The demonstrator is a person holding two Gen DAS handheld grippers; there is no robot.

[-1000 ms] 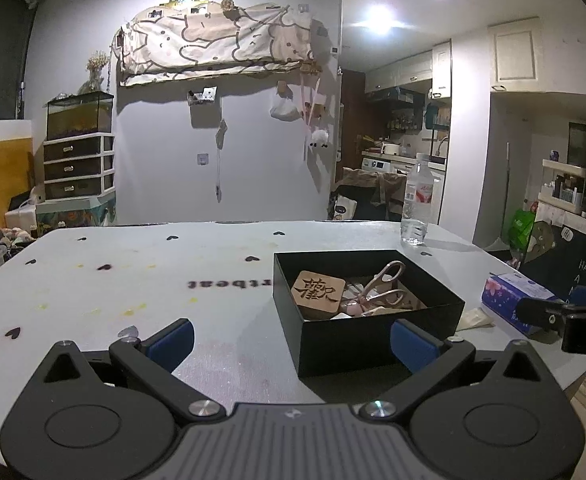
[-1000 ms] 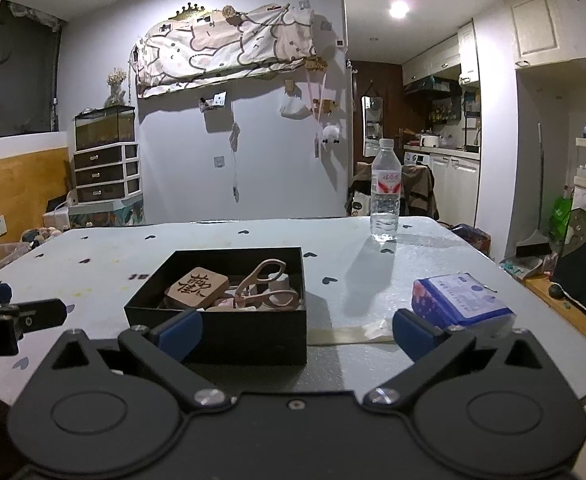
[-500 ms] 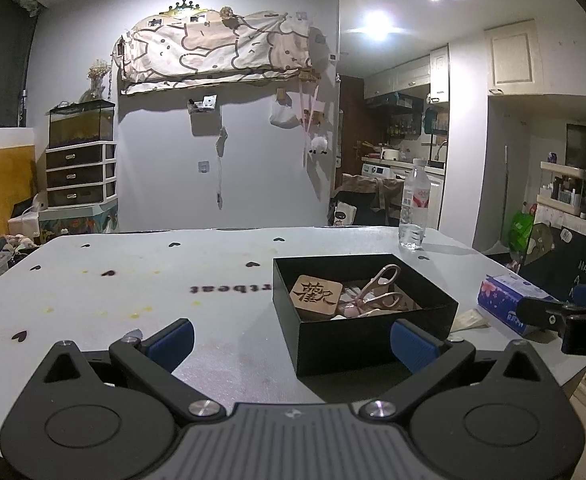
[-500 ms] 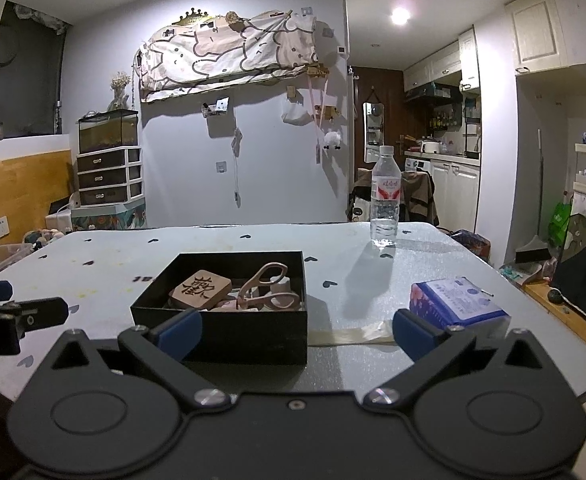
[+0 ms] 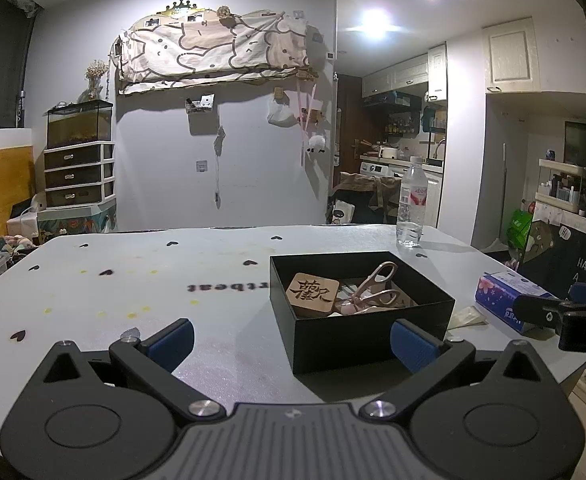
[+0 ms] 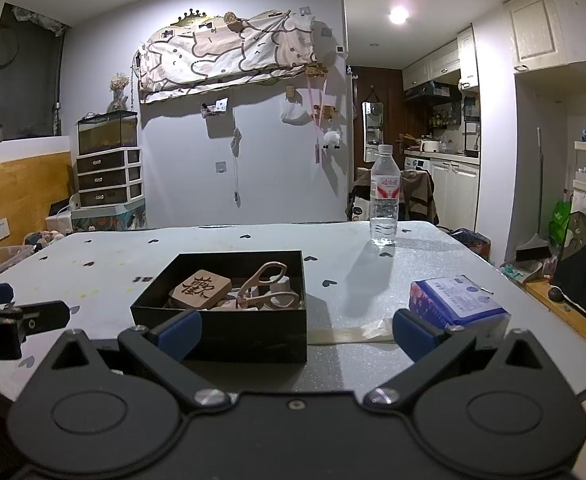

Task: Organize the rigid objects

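Left wrist view: left claw (image 5: pixel 291 340) spread wide, nothing held, low over the bench (image 5: pixel 113 292), w/ the black box (image 5: pixel 357 332) just ahead, toward its right finger. Right wrist view: right claw (image 6: pixel 296 332) likewise wide and empty, box (image 6: pixel 229 332) in front of its left finger. Inside the box: wooden tile (image 6: pixel 202 289) w/ carved character, leaning on other bits; pink scissors (image 6: pixel 267 286) beside it, touching. Blue tissue pack (image 6: pixel 459 306) sits on the bench right of the box; water bottle (image 6: pixel 384 196) stands well behind. Judgement: loose items appear boxed already; if the pack is next, approx. square the right claw to its short sides, close gently (soft wrap), lift clear of the box wall before moving.
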